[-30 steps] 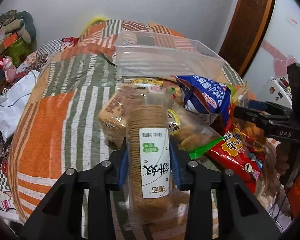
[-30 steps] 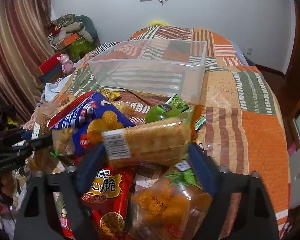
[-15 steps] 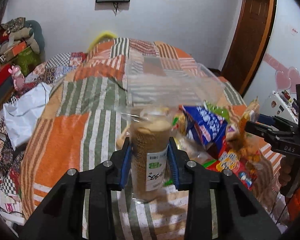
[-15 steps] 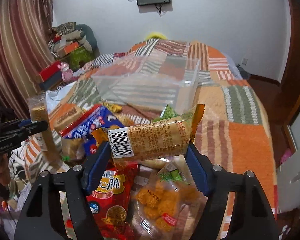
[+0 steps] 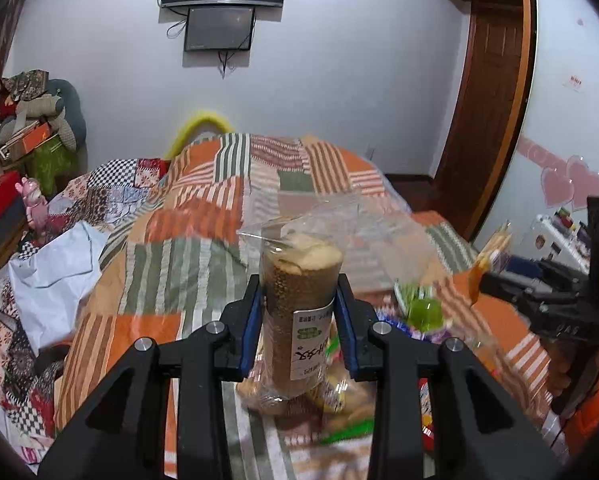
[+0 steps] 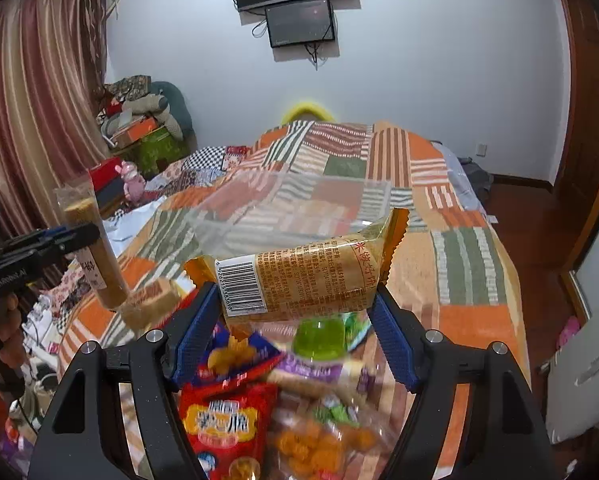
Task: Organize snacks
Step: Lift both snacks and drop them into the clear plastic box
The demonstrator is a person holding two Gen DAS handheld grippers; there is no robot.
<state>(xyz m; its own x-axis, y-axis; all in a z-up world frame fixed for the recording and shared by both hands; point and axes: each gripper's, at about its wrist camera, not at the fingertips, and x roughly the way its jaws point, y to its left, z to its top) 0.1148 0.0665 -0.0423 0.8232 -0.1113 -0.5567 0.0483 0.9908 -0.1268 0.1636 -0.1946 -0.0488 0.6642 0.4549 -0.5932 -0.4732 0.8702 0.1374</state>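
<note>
My left gripper point(image 5: 299, 320) is shut on a clear-wrapped roll of brown biscuits point(image 5: 299, 312), held upright above the bed. In the right wrist view that roll point(image 6: 95, 256) shows at the left, lifted clear of the pile. My right gripper point(image 6: 295, 324) is shut on an orange-gold cracker pack point(image 6: 307, 276), held crosswise by its two ends. A clear plastic bin point(image 6: 299, 208) stands on the patchwork bedspread beyond both packs. Below lie a red chip bag point(image 6: 223, 424), a green jelly cup point(image 6: 319, 338) and a bag of orange puffs point(image 6: 319, 444).
A patchwork bedspread point(image 5: 179, 264) covers the bed. A white sheet point(image 5: 55, 268) lies at its left edge. Boxes and a pink toy point(image 5: 35, 204) crowd the left side. A wooden door point(image 5: 487, 128) is at the right, and a screen point(image 5: 219, 28) hangs on the far wall.
Both grippers have risen with their packs. The biscuit roll left the pile and now hangs over the bed. The cracker pack lifted away from the snacks beneath it.
</note>
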